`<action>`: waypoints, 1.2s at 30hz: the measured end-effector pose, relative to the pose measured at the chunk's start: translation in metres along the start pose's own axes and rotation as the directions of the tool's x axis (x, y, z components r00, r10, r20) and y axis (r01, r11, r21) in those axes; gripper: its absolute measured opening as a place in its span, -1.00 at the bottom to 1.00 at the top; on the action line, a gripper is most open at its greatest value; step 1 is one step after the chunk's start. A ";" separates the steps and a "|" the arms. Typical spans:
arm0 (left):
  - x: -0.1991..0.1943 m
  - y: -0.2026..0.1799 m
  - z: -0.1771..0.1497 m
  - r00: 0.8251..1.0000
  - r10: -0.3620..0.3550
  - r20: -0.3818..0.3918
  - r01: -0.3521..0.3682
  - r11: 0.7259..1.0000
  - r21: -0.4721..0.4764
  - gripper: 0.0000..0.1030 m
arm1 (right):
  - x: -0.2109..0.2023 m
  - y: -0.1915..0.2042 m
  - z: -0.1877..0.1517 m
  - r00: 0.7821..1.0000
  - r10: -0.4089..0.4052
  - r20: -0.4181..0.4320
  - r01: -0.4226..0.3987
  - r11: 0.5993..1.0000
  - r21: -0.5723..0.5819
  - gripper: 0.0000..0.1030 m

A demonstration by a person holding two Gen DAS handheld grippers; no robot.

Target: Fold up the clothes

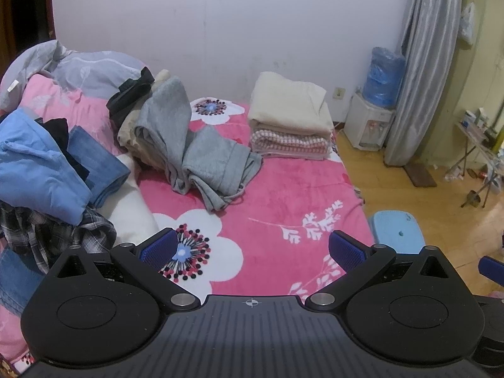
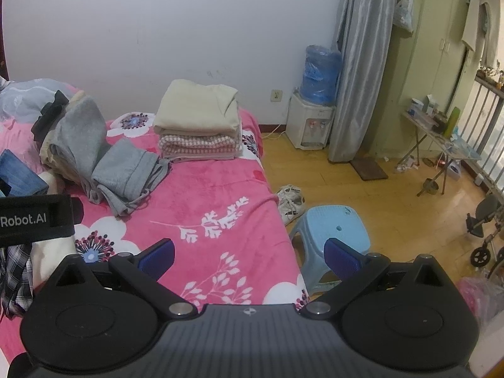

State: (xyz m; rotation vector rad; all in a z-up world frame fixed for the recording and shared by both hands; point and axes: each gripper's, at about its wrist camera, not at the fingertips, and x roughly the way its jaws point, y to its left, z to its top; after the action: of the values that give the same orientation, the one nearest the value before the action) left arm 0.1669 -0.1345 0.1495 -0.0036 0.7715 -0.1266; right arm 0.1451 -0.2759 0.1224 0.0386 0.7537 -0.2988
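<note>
a pink flowered bed (image 1: 283, 182) carries an unfolded grey garment (image 1: 201, 157) near its middle, a folded stack (image 1: 289, 119) behind, perhaps jeans (image 1: 94, 160) left. both the left hand-held gripper (image 1: 252, 249) and right hand-held gripper (image 2: 249, 252) hover spread wide, empty.

This is a lived-in bedroom in a home. A bed (image 1: 283, 182) under a pink flowered blanket stands against a white wall, carrying a folded stack of cream and checked cloth (image 2: 198, 119), loose grey clothes (image 1: 189, 154) and a heap of blue and plaid garments (image 1: 47, 173). Beside it on the wooden floor (image 2: 362, 189) stand a water dispenser (image 2: 312, 119), a grey curtain (image 2: 359, 63), a light-blue plastic stool (image 2: 330, 223), shoes (image 2: 291, 201) and a cluttered folding table (image 2: 441, 138) by green wardrobe doors (image 2: 441, 47).
</note>
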 end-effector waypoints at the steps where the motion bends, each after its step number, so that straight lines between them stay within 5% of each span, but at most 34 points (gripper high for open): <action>1: 0.000 -0.001 0.000 1.000 0.000 0.000 0.000 1.000 0.001 1.00 | 0.000 0.000 0.000 1.000 0.000 0.000 0.000 1.000 0.001 1.00; 36: 0.002 0.001 -0.002 1.000 0.010 -0.001 -0.010 1.000 0.005 1.00 | 0.005 0.005 -0.001 1.000 -0.001 -0.017 0.001 1.000 -0.005 1.00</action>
State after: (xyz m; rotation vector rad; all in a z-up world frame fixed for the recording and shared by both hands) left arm 0.1665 -0.1340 0.1469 0.0051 0.7724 -0.1188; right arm 0.1487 -0.2722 0.1179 0.0366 0.7715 -0.2977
